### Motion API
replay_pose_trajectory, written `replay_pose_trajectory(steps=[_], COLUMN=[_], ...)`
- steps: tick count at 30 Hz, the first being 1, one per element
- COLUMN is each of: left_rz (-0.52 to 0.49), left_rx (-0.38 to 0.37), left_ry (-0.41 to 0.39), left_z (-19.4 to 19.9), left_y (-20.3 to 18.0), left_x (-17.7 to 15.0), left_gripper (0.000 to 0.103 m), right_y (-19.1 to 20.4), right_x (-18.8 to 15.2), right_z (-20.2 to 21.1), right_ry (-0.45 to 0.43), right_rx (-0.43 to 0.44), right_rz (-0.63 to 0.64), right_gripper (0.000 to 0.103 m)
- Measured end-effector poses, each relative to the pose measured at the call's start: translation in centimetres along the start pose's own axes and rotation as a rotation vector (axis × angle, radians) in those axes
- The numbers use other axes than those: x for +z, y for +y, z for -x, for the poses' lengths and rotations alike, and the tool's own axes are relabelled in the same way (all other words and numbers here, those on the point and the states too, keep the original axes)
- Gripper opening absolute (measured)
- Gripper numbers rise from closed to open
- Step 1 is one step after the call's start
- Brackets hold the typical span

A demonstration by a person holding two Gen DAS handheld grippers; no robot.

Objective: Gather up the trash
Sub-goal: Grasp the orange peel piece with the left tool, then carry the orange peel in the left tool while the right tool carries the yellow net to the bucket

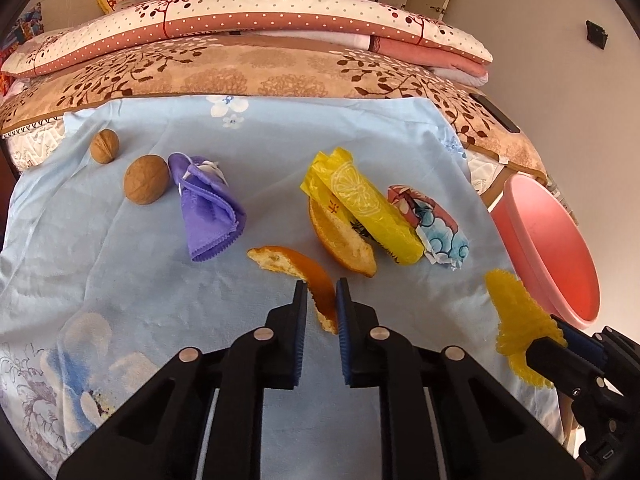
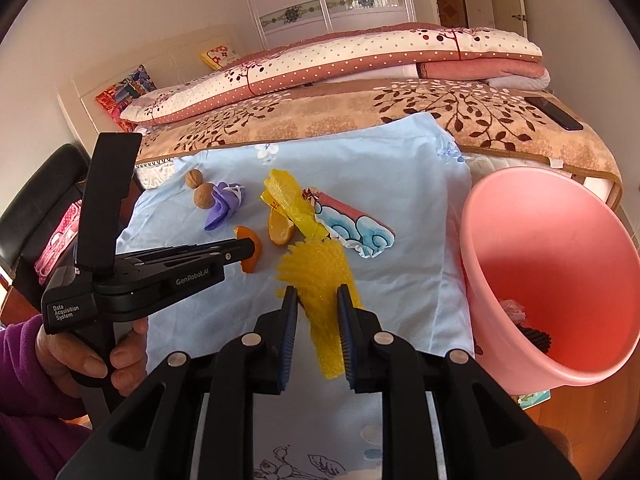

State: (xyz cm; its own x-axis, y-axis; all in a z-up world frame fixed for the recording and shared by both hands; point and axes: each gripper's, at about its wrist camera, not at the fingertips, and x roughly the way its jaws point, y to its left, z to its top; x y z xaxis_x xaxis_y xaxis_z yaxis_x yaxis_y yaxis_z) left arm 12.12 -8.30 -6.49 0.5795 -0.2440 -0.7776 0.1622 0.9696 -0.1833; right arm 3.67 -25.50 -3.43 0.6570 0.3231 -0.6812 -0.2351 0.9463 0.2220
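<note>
Right wrist view: a pink bin [image 2: 520, 248] is being kept beside the blue sheet [image 2: 400, 280]; yellow foam netting [image 2: 320, 276] is being clamped by the right gripper [image 2: 318, 300], and an orange peel strip [image 1: 316, 280] by the left gripper [image 1: 321, 292].

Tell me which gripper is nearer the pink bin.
Right. The right gripper, holding yellow foam netting, sits just beside the pink bin; the left gripper, closed on orange peel, is farther away.
</note>
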Motion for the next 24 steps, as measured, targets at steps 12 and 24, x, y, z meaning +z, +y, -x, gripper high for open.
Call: replay_pose_trajectory(steps=[12, 24], left_rz=[-0.006, -0.111], left_rx=[-0.051, -0.138], left_ry=[-0.095, -0.211], left_z=[2.9, 6.4], left_y=[-0.6, -4.1], left_x=[0.5, 1.9], left_gripper=[0.004, 0.004], right_y=[-0.7, -2.4], right_x=[0.5, 1.3], right_z=[1.4, 3.2], right_ry=[-0.059, -0.134], right_rx=[-0.016, -0.079], right_rz=[-0.025, -0.074], right_gripper=[0.019, 0.019])
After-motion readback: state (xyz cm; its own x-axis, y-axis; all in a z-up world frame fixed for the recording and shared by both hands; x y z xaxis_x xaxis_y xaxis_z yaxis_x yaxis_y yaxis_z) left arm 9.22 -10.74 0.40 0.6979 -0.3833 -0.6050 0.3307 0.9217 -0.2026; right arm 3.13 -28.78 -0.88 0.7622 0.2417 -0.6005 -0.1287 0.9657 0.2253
